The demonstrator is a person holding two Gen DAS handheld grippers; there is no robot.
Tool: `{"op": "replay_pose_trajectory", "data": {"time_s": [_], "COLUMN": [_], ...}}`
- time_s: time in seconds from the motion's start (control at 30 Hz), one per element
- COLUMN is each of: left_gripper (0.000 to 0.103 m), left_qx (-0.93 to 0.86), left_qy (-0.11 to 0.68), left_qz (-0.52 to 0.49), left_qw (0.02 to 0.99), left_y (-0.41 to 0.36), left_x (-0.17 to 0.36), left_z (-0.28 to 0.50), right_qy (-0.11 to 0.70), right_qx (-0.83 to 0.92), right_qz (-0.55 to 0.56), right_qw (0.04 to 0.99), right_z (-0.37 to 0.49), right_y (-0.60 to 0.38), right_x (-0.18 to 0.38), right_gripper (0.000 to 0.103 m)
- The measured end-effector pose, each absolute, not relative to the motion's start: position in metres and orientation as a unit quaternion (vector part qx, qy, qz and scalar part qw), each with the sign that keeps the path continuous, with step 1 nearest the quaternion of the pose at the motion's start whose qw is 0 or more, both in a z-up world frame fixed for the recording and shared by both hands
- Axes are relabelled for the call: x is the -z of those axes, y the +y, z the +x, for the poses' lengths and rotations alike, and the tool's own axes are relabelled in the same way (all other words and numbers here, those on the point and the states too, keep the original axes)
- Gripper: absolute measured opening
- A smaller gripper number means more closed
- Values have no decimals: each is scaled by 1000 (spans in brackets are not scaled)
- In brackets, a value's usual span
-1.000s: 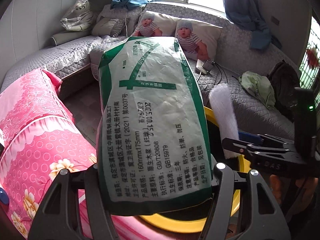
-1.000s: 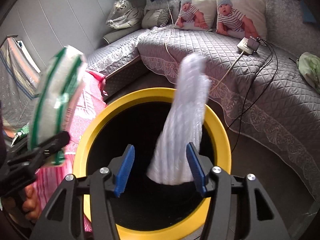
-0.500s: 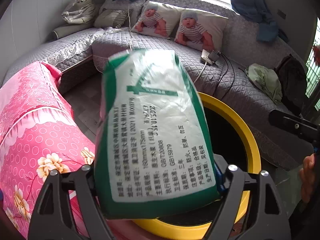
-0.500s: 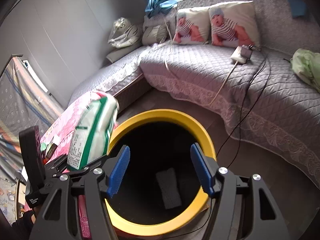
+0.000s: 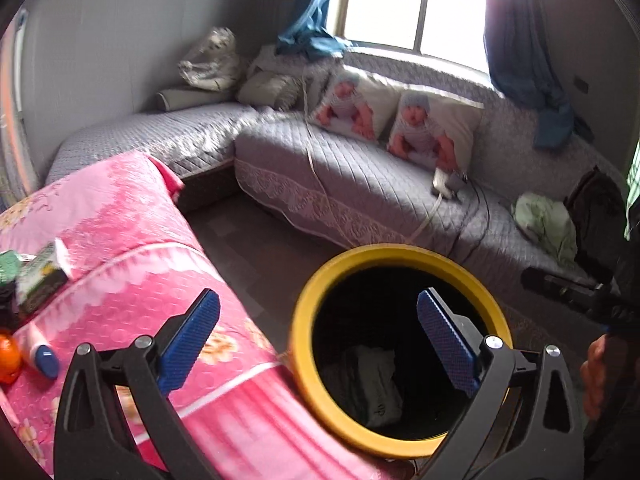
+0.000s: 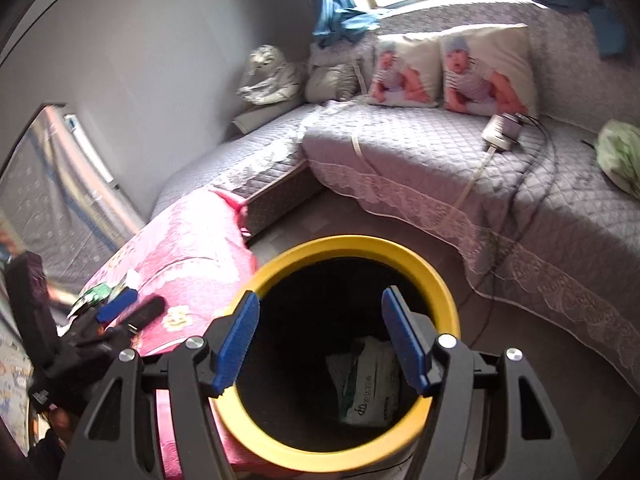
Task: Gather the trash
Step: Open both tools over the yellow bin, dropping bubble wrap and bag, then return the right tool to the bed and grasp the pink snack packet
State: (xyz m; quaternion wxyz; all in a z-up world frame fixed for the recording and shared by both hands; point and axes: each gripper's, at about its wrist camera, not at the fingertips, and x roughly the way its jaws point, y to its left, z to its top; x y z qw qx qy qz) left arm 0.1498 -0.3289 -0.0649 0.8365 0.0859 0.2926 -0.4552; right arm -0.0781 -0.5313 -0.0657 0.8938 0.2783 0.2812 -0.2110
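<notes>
Now both tongs hang over a yellow-rimmed bin [image 5: 400, 252] whose inside is black. The left tongs [image 5: 318, 340] stand wide apart with nothing between their blue pads [image 5: 192, 336], one pad over the pink cloth and the other over the bin's mouth. The right tongs [image 6: 320, 340] are also spread, empty, their pads [image 6: 402, 340] framing the bin opening. At the bottom of the bin lies a white and green packet [image 6: 370, 384], seen in the left view too as a pale shape [image 5: 372, 384] low in the dark. Beside the bin, touching its rim on the left, is a table covered in a pink flowered cloth [image 5: 120, 232]; on its far left edge sit a small green and white box [image 5: 40, 276], an orange thing [image 5: 8, 356] and a white tube with a blue cap [image 5: 40, 352]. Behind runs a grey quilted sofa [image 5: 360, 184] with two baby-print cushions [image 5: 432, 128].
</notes>
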Motion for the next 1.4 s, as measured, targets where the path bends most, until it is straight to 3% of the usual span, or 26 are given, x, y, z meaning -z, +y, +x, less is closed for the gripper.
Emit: {"op": "replay_pose_trajectory", "data": {"time_s": [0.13,0.2,0.37,0.63,0.9,1.4], "left_gripper": [95,95,95,95,95,95], "left_qx": [428,400,309,-130,-166,-120], "left_qy": [238,219,165,36,150,199], "left_qz": [35,4,-73,-42,-49,-77], "left_qw": [871,890,934,990,973,970], "left_y": [-261,-219,-90,52,115,139], "left_x": [22,3,-33,-41,8,45], "left_z": [160,168,177,137,141,153], "right_qy": [279,279,294,358,421,520], "right_qx": [157,123,1,-197,-246,-187], "right_qz": [254,238,185,70,-29,-26], "right_qw": [913,922,938,910,872,833], "right_z": [-54,-40,8,88,159,237], "right_y": [-503,-484,-413,-244,-124,-98], "right_x": [55,50,39,46,74,122], "right_gripper": [62,70,73,74,74,73]}}
